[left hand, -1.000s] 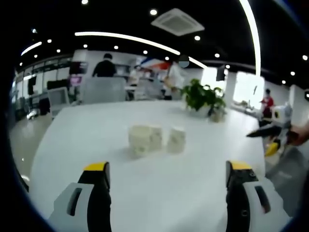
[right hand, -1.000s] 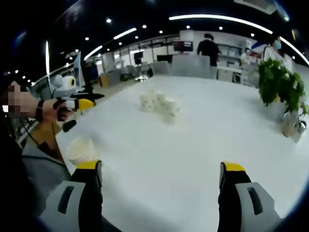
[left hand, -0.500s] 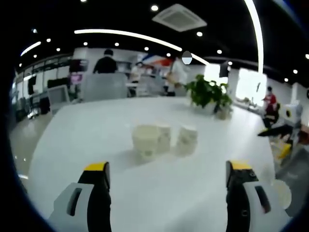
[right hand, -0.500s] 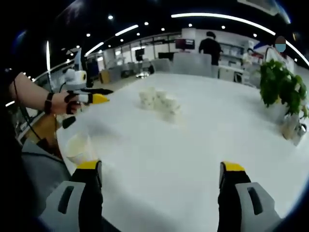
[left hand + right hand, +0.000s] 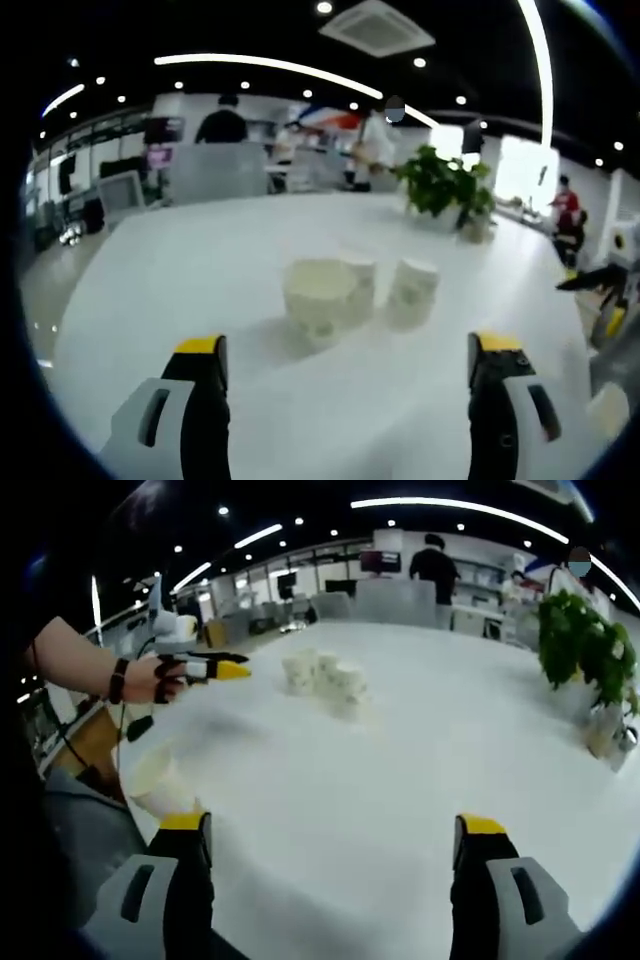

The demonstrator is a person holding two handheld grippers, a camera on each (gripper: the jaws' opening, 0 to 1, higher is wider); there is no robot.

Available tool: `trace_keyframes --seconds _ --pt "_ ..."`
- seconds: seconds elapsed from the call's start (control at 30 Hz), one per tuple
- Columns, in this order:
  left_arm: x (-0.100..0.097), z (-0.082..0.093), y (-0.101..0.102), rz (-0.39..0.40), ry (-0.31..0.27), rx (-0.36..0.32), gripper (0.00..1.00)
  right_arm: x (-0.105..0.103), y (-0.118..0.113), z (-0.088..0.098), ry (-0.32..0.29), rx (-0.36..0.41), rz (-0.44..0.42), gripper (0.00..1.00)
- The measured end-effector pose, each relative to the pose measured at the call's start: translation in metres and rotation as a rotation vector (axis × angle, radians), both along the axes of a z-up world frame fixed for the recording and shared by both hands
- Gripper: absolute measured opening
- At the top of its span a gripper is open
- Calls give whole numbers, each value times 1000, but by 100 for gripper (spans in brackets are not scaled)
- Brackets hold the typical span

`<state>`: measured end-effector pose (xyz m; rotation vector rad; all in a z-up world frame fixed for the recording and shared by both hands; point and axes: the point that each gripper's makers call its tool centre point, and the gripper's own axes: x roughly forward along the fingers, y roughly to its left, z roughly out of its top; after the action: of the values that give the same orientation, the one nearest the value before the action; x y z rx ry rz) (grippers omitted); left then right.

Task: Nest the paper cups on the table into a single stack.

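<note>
- The left gripper (image 5: 345, 375), jaws apart and empty, faced a cluster of small white paper cups (image 5: 355, 295) on the white table (image 5: 180, 270).
- The right gripper (image 5: 335, 865), also apart, held nothing.
- Judged step: approach; next, close on one cup.

Wide white table (image 5: 180, 270), glossy, running back toward the far edge. Cluster of three paper cups (image 5: 355, 295) near the middle: the nearest one (image 5: 320, 298) showing its open mouth, two more (image 5: 412, 292) close behind and beside it. Same cluster (image 5: 322, 678) in the right gripper view. Lone cup (image 5: 160, 780) at the near left edge. Potted plant (image 5: 590, 665) at the far right side.
</note>
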<state>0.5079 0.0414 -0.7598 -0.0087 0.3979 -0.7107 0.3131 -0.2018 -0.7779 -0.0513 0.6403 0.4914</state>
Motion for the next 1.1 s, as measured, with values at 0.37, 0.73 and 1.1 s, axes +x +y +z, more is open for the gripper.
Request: trace_keyframes --seconds 0.37,0.73,1.1 --pt "25 -8 -14 -3 -10 16 99 -2 -1 -4 12 9 -13 97" --pt "52 -10 -22 15 -35 16 99 0 -5 -6 12 13 -33 95" --pt "63 -24 -29 20 -39 41 98 -1 -11 -10 20 29 -63 91"
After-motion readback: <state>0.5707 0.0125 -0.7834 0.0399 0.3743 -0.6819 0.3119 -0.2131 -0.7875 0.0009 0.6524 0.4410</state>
